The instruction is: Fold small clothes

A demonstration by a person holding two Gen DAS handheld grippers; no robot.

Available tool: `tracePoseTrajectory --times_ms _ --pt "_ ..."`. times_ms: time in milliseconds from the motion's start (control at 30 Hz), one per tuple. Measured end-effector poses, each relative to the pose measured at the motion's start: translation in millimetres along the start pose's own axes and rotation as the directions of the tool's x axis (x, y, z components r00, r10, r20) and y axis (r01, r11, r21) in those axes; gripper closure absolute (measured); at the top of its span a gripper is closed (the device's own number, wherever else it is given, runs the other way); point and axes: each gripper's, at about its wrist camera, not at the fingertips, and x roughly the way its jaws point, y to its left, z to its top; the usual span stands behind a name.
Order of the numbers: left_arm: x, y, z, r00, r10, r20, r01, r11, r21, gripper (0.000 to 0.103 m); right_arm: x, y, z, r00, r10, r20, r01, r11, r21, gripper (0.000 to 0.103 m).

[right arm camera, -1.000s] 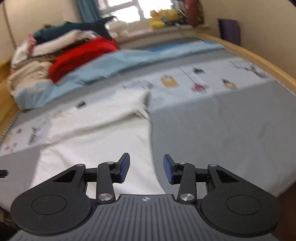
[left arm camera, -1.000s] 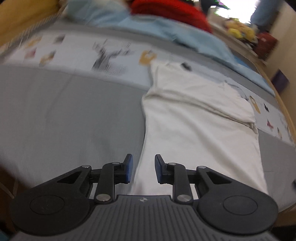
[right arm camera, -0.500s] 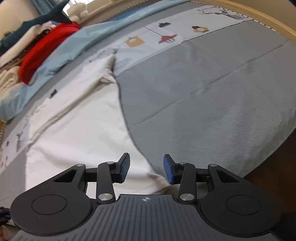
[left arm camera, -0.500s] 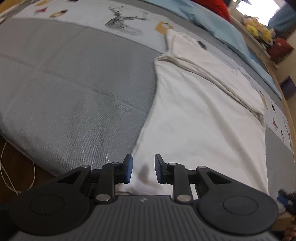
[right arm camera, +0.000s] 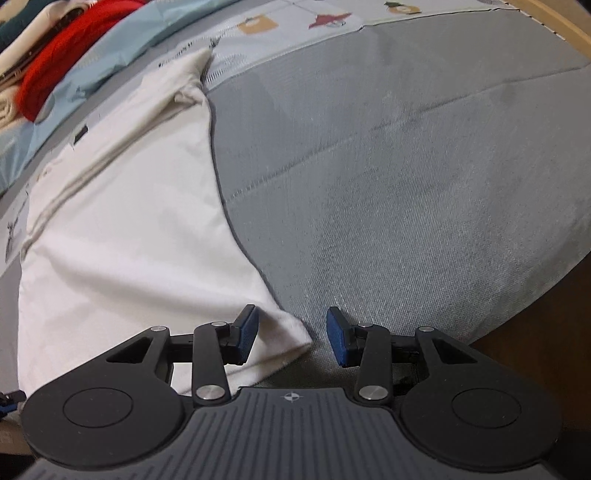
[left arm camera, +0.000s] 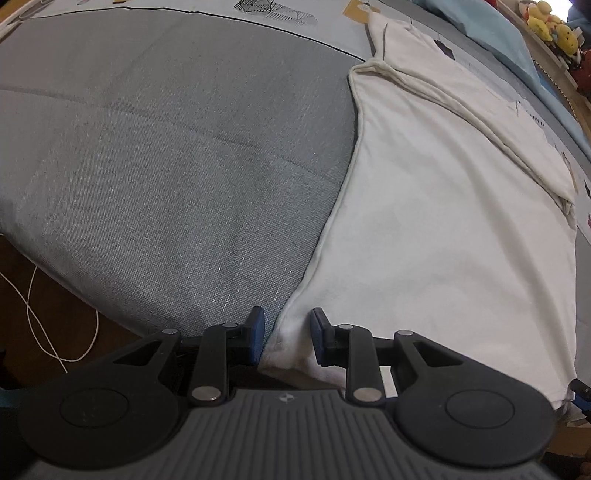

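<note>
A white garment [left arm camera: 443, 221] lies flat on the grey bedcover [left arm camera: 166, 166], its sleeves folded in across the far end [left arm camera: 461, 99]. My left gripper [left arm camera: 287, 332] points steeply down at the garment's near left corner. That corner sits between the blue pads, which stand apart and do not press on it. In the right wrist view the same garment [right arm camera: 129, 240] fills the left half. My right gripper [right arm camera: 291, 332] is open over the near right corner, and the cloth tip lies between the jaws, closer to the left finger [right arm camera: 243, 332].
The bed's near edge drops to a dark wooden floor with a white cable [left arm camera: 33, 295]. A light blue blanket [right arm camera: 110, 48], a red cloth [right arm camera: 62, 55] and plush toys [left arm camera: 550, 18] lie at the far side. A wooden bed frame [right arm camera: 554, 22] runs along the right.
Both grippers have sunk and tipped downward toward the garment's near hem. Each bottom corner now lies between a pair of jaws. The jaw gaps look unchanged.
</note>
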Motion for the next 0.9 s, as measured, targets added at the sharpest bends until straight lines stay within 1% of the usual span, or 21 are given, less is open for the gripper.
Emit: tracePoseTrajectory --times_ms 133,200,267,333,400,433,567,633,767,800,900 --pt "2.3 -6.0 -0.5 1.0 0.019 0.007 -0.019 0.999 0.03 0.073 1.3 8.1 -1.6 1.0 -0.008 0.012 0.009 0.999 -0.033 0.06" --pt "2.5 -6.3 -0.5 1.0 0.02 0.01 -0.02 0.999 0.031 0.073 1.4 10.7 -2.7 1.0 -0.002 0.011 0.003 0.999 -0.053 0.061" --pt "2.9 -7.0 -0.6 1.0 0.022 0.011 -0.022 0.999 0.032 0.073 2.0 13.2 -2.7 1.0 0.006 0.009 -0.006 0.997 -0.075 0.067" --pt "2.8 -9.9 -2.2 1.0 0.026 0.015 -0.027 0.999 0.039 0.073 2.6 15.7 -3.4 1.0 0.008 0.006 -0.008 0.995 -0.099 0.082" --pt "1.1 -12.3 -4.4 1.0 0.026 0.017 -0.027 0.998 0.052 0.074 1.9 17.4 -4.4 1.0 0.016 0.004 -0.016 0.993 -0.117 0.091" --pt "0.8 -13.0 -5.0 0.999 0.027 0.019 -0.028 0.998 0.058 0.075 0.8 18.4 -4.2 1.0 0.018 0.009 -0.017 0.992 -0.125 0.093" --pt "0.7 -14.6 -7.2 0.999 0.03 0.026 -0.032 0.996 0.077 0.076 -5.8 19.1 -4.1 0.998 0.042 0.04 -0.037 0.991 -0.127 0.095" --pt "-0.2 -15.0 -8.8 0.999 0.029 0.028 -0.032 0.996 0.083 0.079 -6.9 18.5 -4.4 0.998 0.046 0.047 -0.04 0.991 -0.125 0.095" --pt "-2.0 -13.8 -9.5 0.999 0.022 0.025 -0.024 0.996 0.08 0.079 -4.6 18.7 -6.5 0.999 0.033 0.029 -0.029 0.991 -0.134 0.095" --pt "-2.2 -13.6 -9.6 0.999 0.022 0.024 -0.024 0.997 0.08 0.079 -3.2 19.2 -7.1 0.999 0.029 0.02 -0.026 0.99 -0.135 0.092" --pt "-2.2 -13.8 -9.6 0.999 0.025 0.023 -0.027 0.996 0.085 0.079 1.7 20.7 -9.0 1.0 0.004 -0.002 -0.005 0.989 -0.146 0.091"
